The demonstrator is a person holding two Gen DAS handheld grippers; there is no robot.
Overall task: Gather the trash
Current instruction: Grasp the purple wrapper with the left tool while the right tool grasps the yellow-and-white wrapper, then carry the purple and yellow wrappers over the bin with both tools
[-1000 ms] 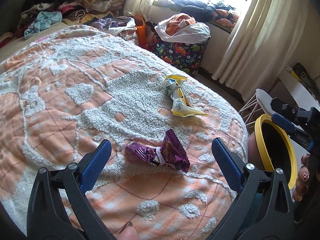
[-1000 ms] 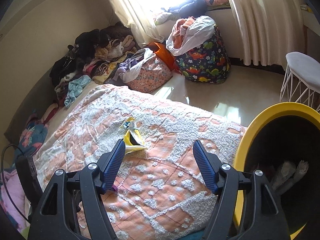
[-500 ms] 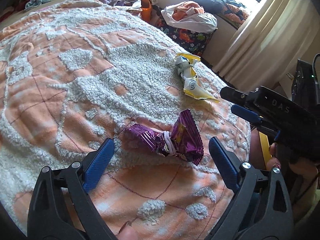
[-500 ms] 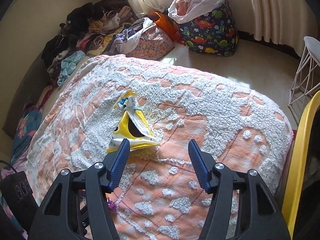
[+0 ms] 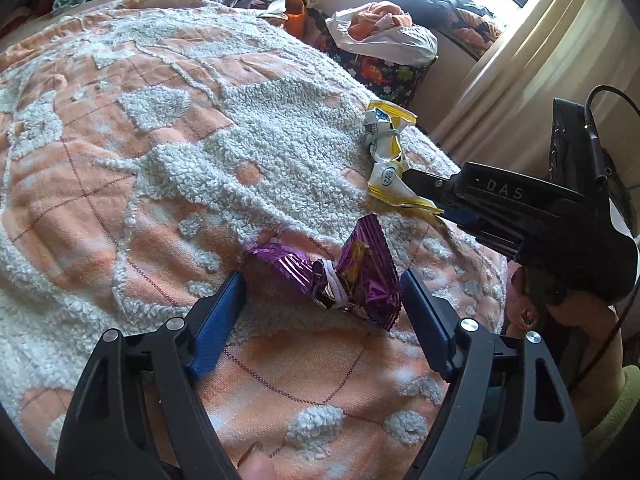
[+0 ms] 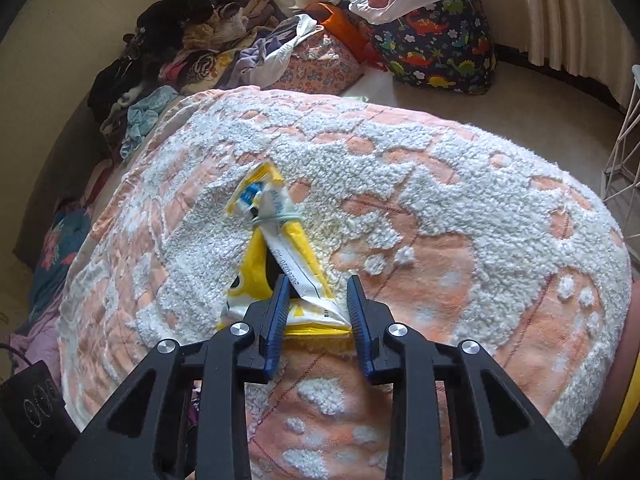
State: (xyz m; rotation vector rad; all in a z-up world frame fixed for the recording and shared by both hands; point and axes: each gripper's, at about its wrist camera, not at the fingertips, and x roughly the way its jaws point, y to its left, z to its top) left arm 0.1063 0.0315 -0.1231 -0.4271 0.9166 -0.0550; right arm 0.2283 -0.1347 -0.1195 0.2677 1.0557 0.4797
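A crumpled purple snack wrapper [image 5: 340, 276] tied with a white band lies on the orange-and-white bedspread [image 5: 168, 152]. My left gripper [image 5: 322, 284] is open, its blue fingers on either side of the wrapper, close to it. A yellow-and-white snack wrapper [image 6: 280, 256] tied with a band lies further along the bed; it also shows in the left wrist view [image 5: 386, 164]. My right gripper [image 6: 318, 286] is partly closed around the wrapper's near end, with the jaws still apart. The right gripper also shows in the left wrist view [image 5: 424, 190].
A dinosaur-print bag [image 6: 436, 44] stuffed with clothes stands on the floor by the curtains. Piles of clothes [image 6: 192, 52] lie beyond the bed. A white wire stool [image 6: 624, 152] stands at the right. A yellow bin rim [image 6: 620, 428] shows at the lower right edge.
Both grippers have moved forward and down to the bed. The left now straddles the purple wrapper. The right has narrowed its jaws around the yellow wrapper's near end.
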